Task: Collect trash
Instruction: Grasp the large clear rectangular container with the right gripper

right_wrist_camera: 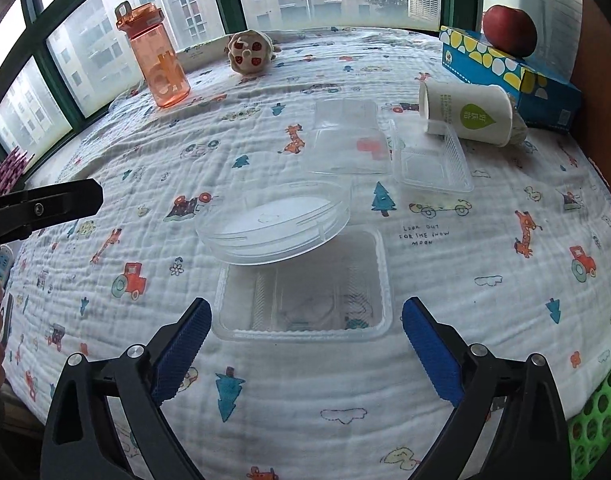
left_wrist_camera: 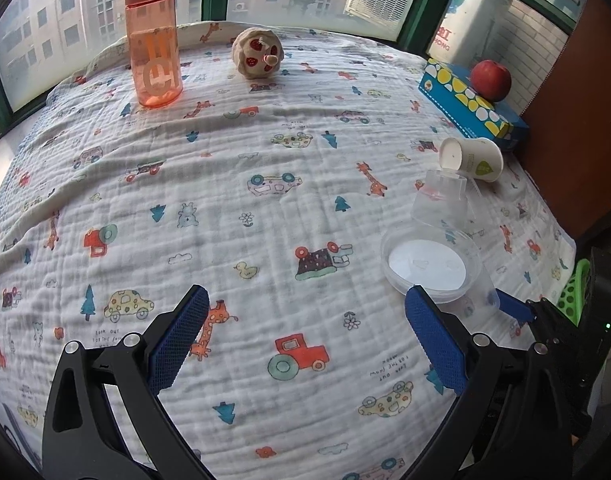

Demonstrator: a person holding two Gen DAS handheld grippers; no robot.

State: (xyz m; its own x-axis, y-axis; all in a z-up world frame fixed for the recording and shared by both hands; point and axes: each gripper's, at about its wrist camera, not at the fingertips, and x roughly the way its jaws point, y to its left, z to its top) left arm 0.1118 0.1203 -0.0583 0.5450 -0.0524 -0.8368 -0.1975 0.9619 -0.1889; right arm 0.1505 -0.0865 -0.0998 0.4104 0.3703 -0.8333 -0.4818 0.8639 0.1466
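Surface (right_wrist_camera: 445, 272) under a white cloth printed with cars, trees and giraffes, filling both views up to green-framed windows. Tissue box (right_wrist_camera: 505, 72), blue with yellow and white spots, at 1 o'clock in the right view, against the brown wall; apple (right_wrist_camera: 509, 30) on top of it. Orange bottle (right_wrist_camera: 157, 60) upright at 11 o'clock near the window. Green perforated basket (right_wrist_camera: 597, 420) at 4 o'clock, off the surface edge.

Trash, right view: clear square tray (right_wrist_camera: 305, 300) at centre, just ahead of the right gripper (right_wrist_camera: 305, 322); round clear lid (right_wrist_camera: 273, 224) at 12 o'clock from it, overlapping its far edge. Two more clear trays (right_wrist_camera: 347, 140) (right_wrist_camera: 429, 160) beyond, side by side. Paper cup (right_wrist_camera: 465, 114) on its side at 1 o'clock, its mouth end touching the right-hand tray and just beside the box. Small round plush toy (right_wrist_camera: 247, 54) at 12 o'clock by the window.

Right gripper: jaws wide apart, nothing between them, tray just ahead. Left gripper (left_wrist_camera: 305, 312): jaws wide apart, holding nothing, over bare cloth; lid (left_wrist_camera: 429, 264) at its 2 o'clock, just past the right finger.
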